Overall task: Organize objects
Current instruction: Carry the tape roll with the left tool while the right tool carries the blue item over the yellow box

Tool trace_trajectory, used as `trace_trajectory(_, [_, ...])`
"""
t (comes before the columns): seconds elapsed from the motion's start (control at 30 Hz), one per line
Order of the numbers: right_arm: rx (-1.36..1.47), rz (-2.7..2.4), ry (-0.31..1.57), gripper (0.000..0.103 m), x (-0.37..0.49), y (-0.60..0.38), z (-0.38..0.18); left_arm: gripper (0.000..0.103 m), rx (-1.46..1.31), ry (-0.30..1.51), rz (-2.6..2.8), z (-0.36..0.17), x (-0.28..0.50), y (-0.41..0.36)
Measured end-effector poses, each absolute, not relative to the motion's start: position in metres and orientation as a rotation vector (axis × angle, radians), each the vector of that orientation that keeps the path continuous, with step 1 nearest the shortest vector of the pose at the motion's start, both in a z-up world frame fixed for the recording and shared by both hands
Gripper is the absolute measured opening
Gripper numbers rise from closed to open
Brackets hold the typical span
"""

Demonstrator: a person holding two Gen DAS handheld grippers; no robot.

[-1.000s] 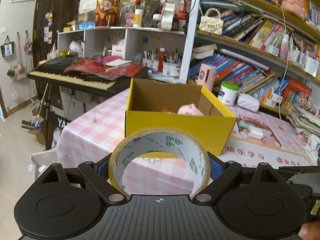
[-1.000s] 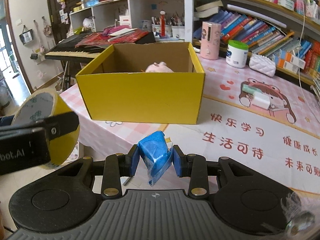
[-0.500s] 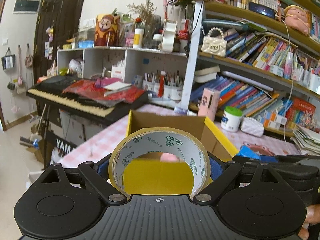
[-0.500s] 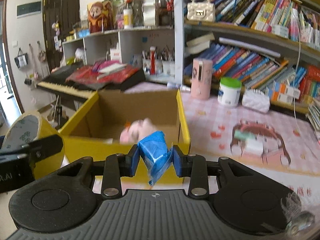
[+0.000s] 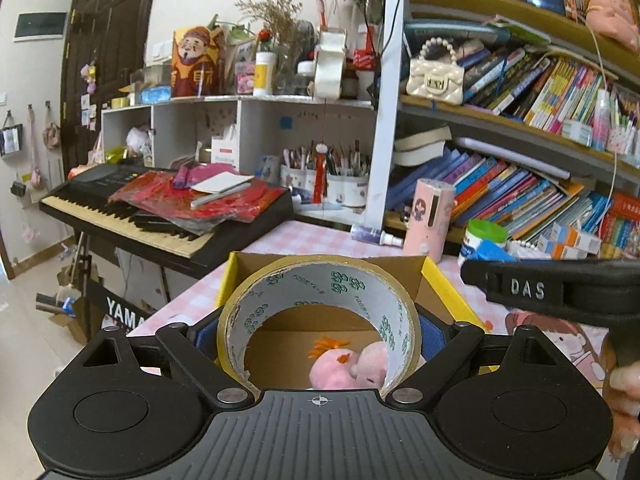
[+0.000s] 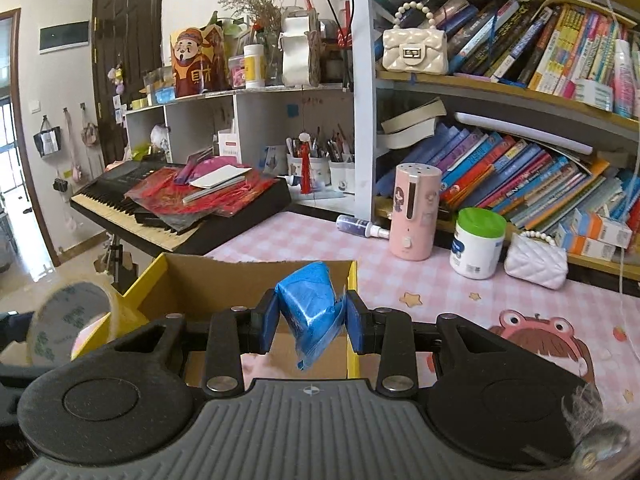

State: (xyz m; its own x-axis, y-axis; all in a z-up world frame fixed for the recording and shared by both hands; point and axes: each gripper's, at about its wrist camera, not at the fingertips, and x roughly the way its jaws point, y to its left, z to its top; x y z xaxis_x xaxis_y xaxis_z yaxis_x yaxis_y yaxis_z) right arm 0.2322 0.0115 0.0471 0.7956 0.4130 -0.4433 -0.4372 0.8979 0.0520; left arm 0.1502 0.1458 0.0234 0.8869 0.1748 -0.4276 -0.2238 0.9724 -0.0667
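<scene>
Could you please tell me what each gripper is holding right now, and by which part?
Left gripper: tape roll, clamped across its outer sides. Right gripper: blue packet, pinched across its middle.

Cluttered study corner. Wooden bookshelf (image 6: 520, 92) crammed with leaning books along the right. Left of it, white cubby shelving (image 6: 240, 120) topped with jars and dried flowers. In front of the cubbies, black keyboard (image 5: 132, 216) under red papers. Further left, dark door (image 5: 108, 52), cream wall (image 5: 32, 92), pale floor (image 5: 24, 340). Soft daylight.
</scene>
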Motion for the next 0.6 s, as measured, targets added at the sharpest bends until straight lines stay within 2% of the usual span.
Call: trace_trajectory(0.6, [-0.124,0.607,0.630,0.033,0.301,0.056,0.017,0.092,-0.084,0.587,0.250,-0.011,0.204,0.148])
